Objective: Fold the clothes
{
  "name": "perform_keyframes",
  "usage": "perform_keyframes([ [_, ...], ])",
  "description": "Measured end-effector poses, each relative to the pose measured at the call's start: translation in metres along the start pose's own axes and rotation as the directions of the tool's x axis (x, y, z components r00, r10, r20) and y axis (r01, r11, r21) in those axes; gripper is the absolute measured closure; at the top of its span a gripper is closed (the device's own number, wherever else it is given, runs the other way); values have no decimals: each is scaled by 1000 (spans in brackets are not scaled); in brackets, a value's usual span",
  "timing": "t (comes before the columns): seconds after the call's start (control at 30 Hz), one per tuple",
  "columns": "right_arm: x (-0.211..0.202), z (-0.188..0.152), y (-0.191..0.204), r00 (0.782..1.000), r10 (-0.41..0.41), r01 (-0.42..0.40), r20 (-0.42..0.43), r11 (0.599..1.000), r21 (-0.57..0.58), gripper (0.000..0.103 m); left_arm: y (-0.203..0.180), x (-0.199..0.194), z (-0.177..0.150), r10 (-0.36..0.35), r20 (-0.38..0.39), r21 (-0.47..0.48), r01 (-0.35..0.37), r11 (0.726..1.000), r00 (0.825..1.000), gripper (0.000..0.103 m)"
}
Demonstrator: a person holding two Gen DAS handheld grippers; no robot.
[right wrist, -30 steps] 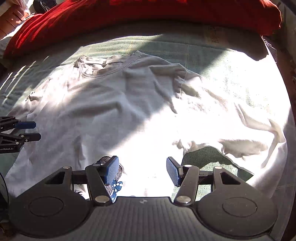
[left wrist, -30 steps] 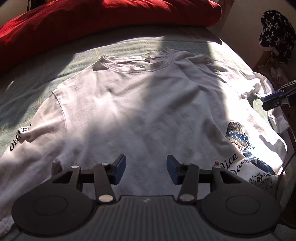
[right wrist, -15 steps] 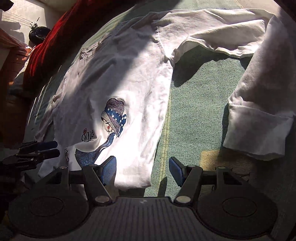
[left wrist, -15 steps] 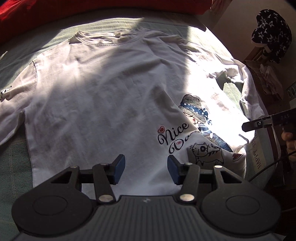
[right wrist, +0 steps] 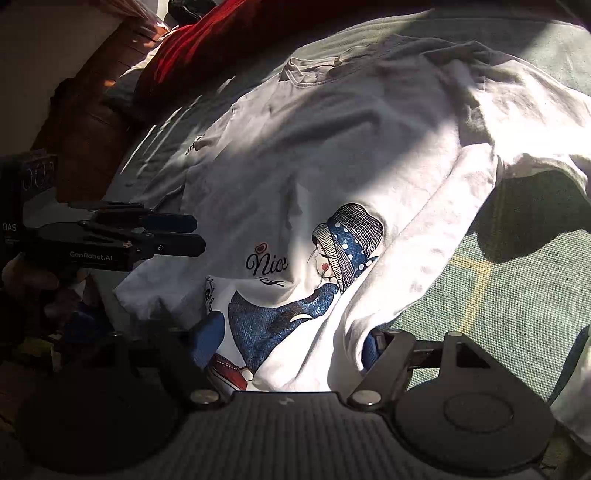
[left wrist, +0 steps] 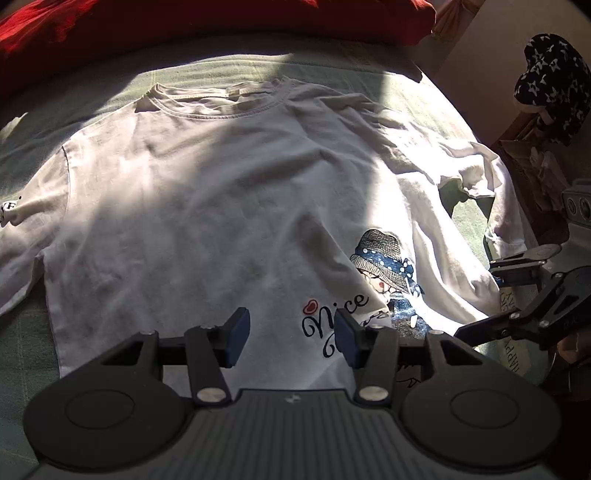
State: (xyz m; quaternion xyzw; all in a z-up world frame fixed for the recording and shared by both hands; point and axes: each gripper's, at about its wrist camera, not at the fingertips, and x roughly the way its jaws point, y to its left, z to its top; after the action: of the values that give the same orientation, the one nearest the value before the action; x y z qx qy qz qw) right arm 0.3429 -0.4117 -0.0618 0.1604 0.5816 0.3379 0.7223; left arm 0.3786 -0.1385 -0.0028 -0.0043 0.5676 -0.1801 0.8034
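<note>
1. Your left gripper (left wrist: pixel 291 338) hangs over the lower hem of the white cotton T-shirt with a printed cartoon girl and "Nice" lettering (left wrist: pixel 207 206). Its blue-padded jaws stand apart with nothing between them: released.
2. Your right gripper (right wrist: pixel 295 345) sits low at the shirt's folded-over right corner. Its jaws have just been opening. The printed fabric lies between them, but the pads do not visibly press on it: released.
3. The shirt lies spread flat on the pale green woven bedspread (right wrist: pixel 491 306). Its long axis runs from the hem, nearest you, to the ribbed collar (left wrist: pixel 221 101), which points away toward the red pillow (left wrist: pixel 207 22).
4. The right sleeve (left wrist: pixel 476 173) is crumpled and folded inward. The left sleeve (left wrist: pixel 22 229) extends outward, flat.
</note>
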Motion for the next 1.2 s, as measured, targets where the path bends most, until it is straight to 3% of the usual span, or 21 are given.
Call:
perform_keyframes([
  [0.1, 0, -15, -22, 999, 7, -5, -32, 998, 68, 26, 2, 5, -3, 3, -15, -10, -3, 1000, 1000, 53],
  [0.2, -3, -19, -31, 998, 63, -62, -3, 990, 126, 26, 3, 12, -5, -4, -29, -24, 3, 1000, 1000, 53],
  [0.27, -3, -14, -27, 995, 100, -101, 13, 986, 133, 26, 1, 13, -5, -10, -36, -21, 9, 1000, 999, 53],
  [0.43, -12, -9, -8, 993, 112, -109, -37, 991, 75, 26, -2, 5, -1, -11, -31, 29, 12, 999, 999, 53],
  [0.63, -41, -24, -7, 987, 117, -104, -113, 988, 114, 26, 7, 0, -2, -29, -8, -18, 29, 999, 1000, 53],
  [0.83, -54, -8, 14, 976, 212, -202, -57, 969, 141, 26, 11, -7, -11, -46, -1, -24, 46, 999, 999, 53],
  [0.9, -55, 4, 26, 980, 196, -193, -27, 978, 80, 26, 16, -12, -15, -36, 7, -20, 37, 999, 999, 53],
  [0.97, -52, 10, 33, 992, 128, -127, -18, 992, 6, 26, 23, -17, -19, -20, 9, -26, 20, 999, 1000, 53],
  [1.07, -21, 3, 22, 993, 12, -14, -120, 1000, -16, 26, 36, -19, -26, -6, 2, -53, 6, 999, 1000, 52],
  [1.2, 19, -24, -2, 967, -31, 40, -254, 999, 31, 27, 49, -20, -38, 19, -1, -85, -19, 996, 1000, 52],
])
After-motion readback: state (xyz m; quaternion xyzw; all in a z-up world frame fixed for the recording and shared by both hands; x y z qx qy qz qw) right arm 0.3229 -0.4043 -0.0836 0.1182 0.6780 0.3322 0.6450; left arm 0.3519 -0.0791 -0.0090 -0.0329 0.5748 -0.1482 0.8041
